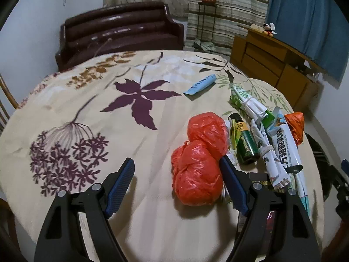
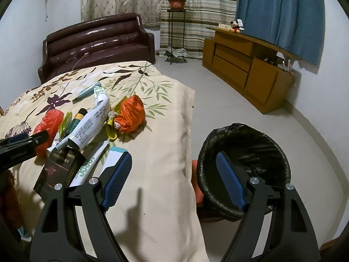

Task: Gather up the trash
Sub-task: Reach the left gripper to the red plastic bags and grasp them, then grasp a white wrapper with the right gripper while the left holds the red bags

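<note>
Lower centre of the left wrist view, the left gripper [image 1: 177,173] gapes wide, its ribbed blue pads beside crinkled red plastic bags [image 1: 199,159]. The right gripper [image 2: 174,170] spreads wide, empty, over smooth floral cloth [image 2: 157,152] and a round bin [image 2: 246,166] lined in glossy black film.

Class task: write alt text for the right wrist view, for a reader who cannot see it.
The open right tool hangs over the edge of a floral-clothed table, with a black-lined trash bin on the floor beside it. Wrappers, tubes, a dark box and an orange plastic bag litter the cloth.

My left wrist view: close, angled down over the counter [image 1: 87,113]. Right wrist view: counter edge, bin [image 2: 246,152]. Shared: red bags [image 1: 200,152], sofa [image 1: 122,30].
</note>
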The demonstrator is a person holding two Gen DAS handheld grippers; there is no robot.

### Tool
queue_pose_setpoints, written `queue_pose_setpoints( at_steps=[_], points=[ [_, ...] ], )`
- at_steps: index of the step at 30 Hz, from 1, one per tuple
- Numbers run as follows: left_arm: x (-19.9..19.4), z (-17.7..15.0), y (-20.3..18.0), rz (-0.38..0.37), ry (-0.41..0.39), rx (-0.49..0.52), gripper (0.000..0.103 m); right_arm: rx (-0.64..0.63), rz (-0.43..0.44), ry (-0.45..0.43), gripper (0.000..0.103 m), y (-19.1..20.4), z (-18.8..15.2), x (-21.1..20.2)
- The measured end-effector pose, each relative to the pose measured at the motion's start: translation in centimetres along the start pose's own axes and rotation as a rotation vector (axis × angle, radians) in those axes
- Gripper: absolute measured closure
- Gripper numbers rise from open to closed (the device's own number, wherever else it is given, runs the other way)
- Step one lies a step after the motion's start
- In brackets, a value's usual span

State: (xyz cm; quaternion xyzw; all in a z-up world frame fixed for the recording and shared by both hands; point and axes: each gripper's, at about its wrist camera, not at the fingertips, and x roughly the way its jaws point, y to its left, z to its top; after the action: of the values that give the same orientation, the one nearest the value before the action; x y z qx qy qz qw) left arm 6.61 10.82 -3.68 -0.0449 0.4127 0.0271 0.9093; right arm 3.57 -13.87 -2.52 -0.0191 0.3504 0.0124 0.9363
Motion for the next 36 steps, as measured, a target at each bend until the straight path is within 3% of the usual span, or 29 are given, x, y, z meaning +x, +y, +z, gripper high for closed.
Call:
queue_pose_setpoints(
  at_steps=[2, 8, 17, 21, 29, 36],
  points=[
    [0.2, 0.0, 0.1, -0.04, 0.01, -0.001, 0.039, 0.002, 0.002, 0.002, 0.025, 0.0, 0.0, 0.0],
    [1.1, -0.1, -0.6, -0.094, 0.043, 0.022, 0.063, 0.0, 0.003, 0.009, 0.025, 0.4, 0.1, 0.4],
    [0.0, -0.1, 0.4, -0.062, -0.001, 0.012, 0.065, -0.001, 0.018, 0.002, 0.025, 1.4, 0.4, 0.4],
    [-1.1, 0.0, 1.2, -0.024, -0.039, 0.024, 0.065, 0.004, 0.054, -0.003, 0.032, 2.8, 1.3, 0.1],
    [-2.5, 0.0, 3.4, 0.04, -0.089, 0.029, 0.065, 0.002, 0.128, -0.009, 0.034, 6.2, 3.2, 0.2],
    [-2.2, 0.0, 6.0, 0.049, -0.076, -0.021, 0.065, -0.03, 0.132, 0.032, 0.047, 8.7, 3.9, 1.8]
  ],
)
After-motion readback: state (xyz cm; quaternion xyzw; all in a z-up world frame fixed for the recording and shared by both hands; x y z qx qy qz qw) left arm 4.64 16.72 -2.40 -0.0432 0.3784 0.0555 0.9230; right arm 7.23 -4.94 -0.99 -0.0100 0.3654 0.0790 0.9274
